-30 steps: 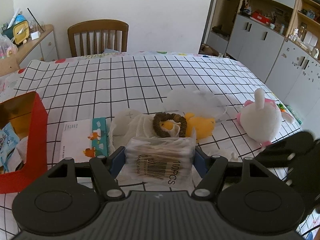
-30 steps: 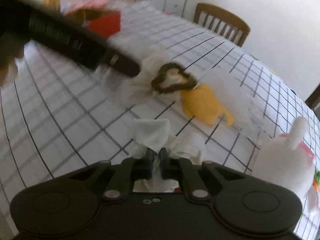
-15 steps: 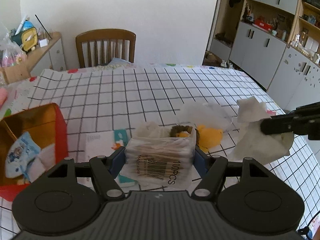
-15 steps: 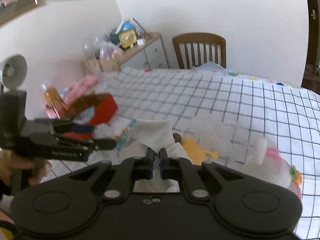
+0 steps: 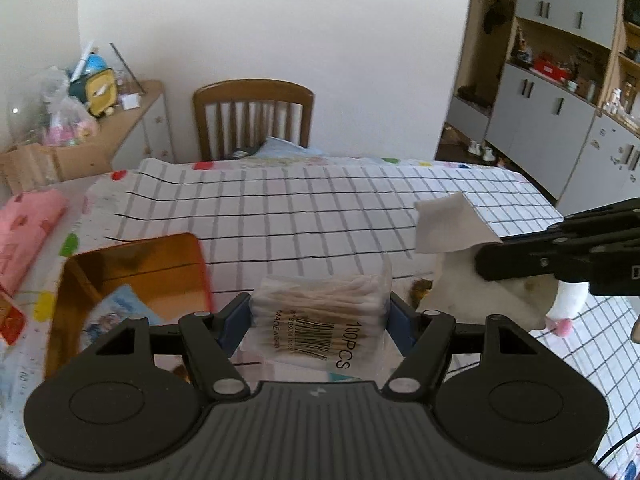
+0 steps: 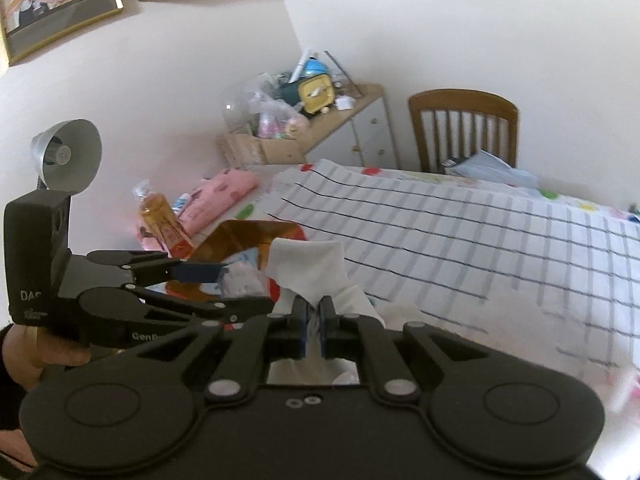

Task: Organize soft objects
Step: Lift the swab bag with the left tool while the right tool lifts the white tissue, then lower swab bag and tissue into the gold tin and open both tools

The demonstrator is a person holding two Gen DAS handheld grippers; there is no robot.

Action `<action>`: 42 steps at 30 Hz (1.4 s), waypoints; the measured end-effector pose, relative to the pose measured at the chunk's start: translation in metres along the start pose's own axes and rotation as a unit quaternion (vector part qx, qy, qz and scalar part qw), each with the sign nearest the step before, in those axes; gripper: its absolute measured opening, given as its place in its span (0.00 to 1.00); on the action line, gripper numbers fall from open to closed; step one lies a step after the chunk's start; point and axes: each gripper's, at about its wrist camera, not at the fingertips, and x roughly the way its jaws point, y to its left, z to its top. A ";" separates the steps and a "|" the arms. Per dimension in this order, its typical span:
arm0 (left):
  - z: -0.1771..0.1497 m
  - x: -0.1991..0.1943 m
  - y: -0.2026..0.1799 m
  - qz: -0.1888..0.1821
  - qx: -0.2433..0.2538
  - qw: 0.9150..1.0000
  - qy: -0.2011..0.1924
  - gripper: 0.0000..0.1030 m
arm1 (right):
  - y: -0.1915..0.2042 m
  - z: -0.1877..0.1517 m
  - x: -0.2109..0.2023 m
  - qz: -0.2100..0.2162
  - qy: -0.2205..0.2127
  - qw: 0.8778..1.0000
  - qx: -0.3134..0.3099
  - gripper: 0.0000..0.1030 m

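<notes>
My left gripper (image 5: 320,312) is shut on a clear bag of cotton swabs (image 5: 320,320) marked 100PCS and holds it above the table, just right of the red box (image 5: 132,264). My right gripper (image 6: 314,314) is shut on a white cloth (image 6: 308,264) and holds it in the air. The cloth also shows in the left wrist view (image 5: 452,240), right of the swabs. In the right wrist view the left gripper (image 6: 224,284) hovers beside the red box (image 6: 240,236). The box holds a blue packet (image 5: 116,316).
A white plush rabbit (image 5: 568,304) lies at the right on the checked tablecloth (image 5: 320,208). A wooden chair (image 5: 252,116) stands at the far side. A pink bundle (image 5: 28,224) and a bottle (image 6: 160,216) lie left of the box. A desk lamp (image 6: 66,154) stands at the left.
Both grippers have risen and swung left toward the red box, each carrying its load. The box is now nearer the left gripper; the toys on the table have dropped out of view.
</notes>
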 end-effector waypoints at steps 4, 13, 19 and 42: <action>0.002 -0.007 0.025 0.014 -0.008 1.000 -0.004 0.68 | 0.019 0.012 0.023 0.014 0.002 1.000 -0.008 0.05; 0.004 -0.015 0.087 0.041 -0.021 0.999 -0.008 0.68 | 0.057 0.038 0.077 0.028 0.011 0.999 -0.019 0.05; 0.001 -0.007 0.122 0.057 -0.023 0.998 0.005 0.68 | 0.071 0.054 0.114 0.029 0.020 0.999 -0.008 0.05; -0.030 0.064 0.161 0.037 0.008 0.995 0.089 0.68 | 0.078 0.049 0.248 -0.020 0.112 0.993 0.025 0.05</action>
